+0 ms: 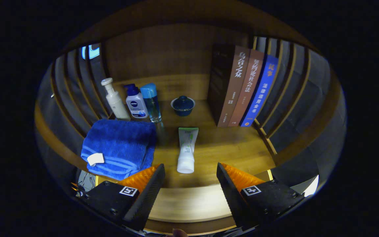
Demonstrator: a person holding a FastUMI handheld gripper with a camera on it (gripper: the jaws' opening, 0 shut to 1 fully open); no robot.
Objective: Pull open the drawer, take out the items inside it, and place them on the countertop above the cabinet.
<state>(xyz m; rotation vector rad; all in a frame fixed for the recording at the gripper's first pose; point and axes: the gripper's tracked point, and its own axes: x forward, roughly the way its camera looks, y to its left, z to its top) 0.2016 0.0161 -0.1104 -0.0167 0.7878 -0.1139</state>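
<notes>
My tongs (190,184) stand wide open above the near edge of the wooden worktop (222,148), and both fingers (150,187) are empty and touch nothing. A white tube (187,149) lies flat on the worktop just ahead of the gap between my fingers, with its cap toward me and its green-marked end pointing away. To the left of the tube, a folded blue towel (118,148) rests on the worktop, just ahead of my left finger, with a white tag at its near left corner. Beyond the towel, three bottles stand upright in a row: a white pump bottle (114,98), a white bottle with a dark blue cap (136,101) and a clear bottle with a light blue cap (151,102). To the right of them, far behind the tube, sits a small dark blue lidded bowl (183,105). Three books (245,89) stand upright at the far right, leaning against a dark block. Slatted wooden walls close in both sides. I cannot tell where the drawer is.
</notes>
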